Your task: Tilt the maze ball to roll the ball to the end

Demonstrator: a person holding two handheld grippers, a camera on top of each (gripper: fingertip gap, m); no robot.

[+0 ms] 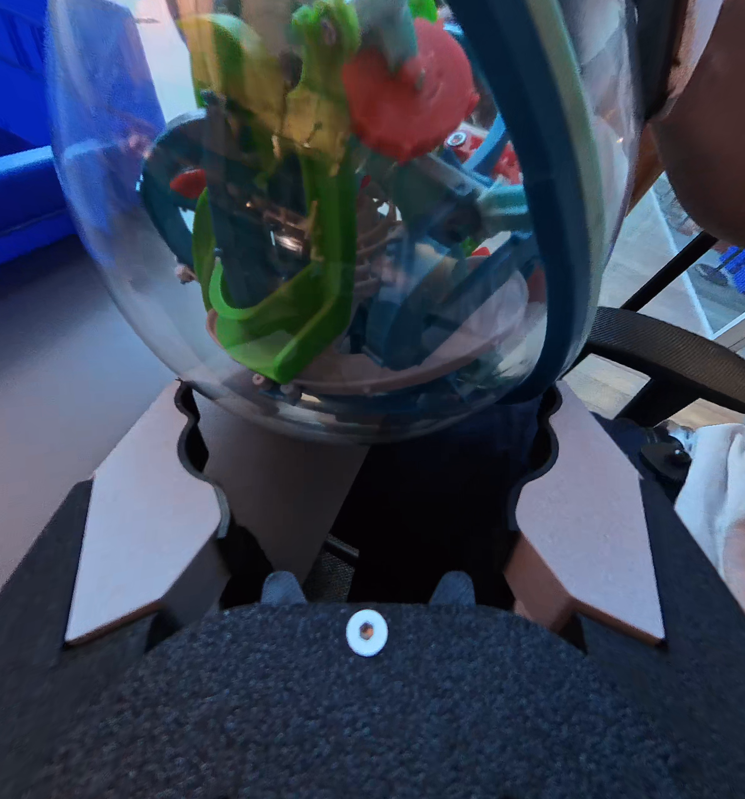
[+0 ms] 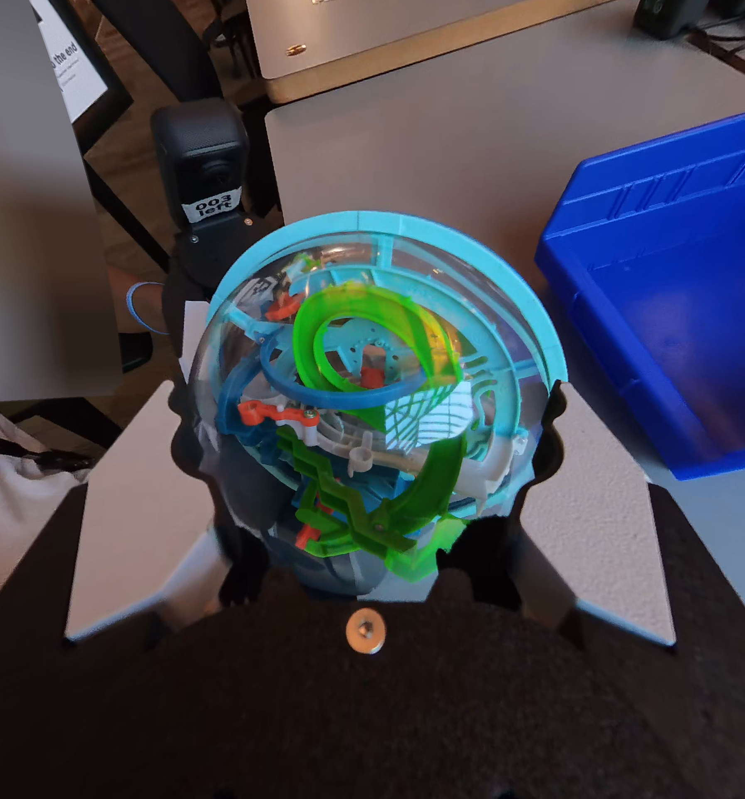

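Maze ball point(image 2: 375, 389) sits clamped between the fingers of our right gripper point(image 2: 366, 436), lifted above the grey tabletop point(image 2: 426, 142). Our left gripper point(image 1: 366, 415) meets its far side, fingers spread around the clear shell. Left to right: a white label on the camera point(image 2: 200, 164), then the blue bin point(image 2: 673, 302).

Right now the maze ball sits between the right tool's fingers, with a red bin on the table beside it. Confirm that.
Not quite: the bin is blue, not red, as the right wrist view shows. The rest holds: the maze ball sits between the right tool's fingers, and the bin stands on the table beside it.
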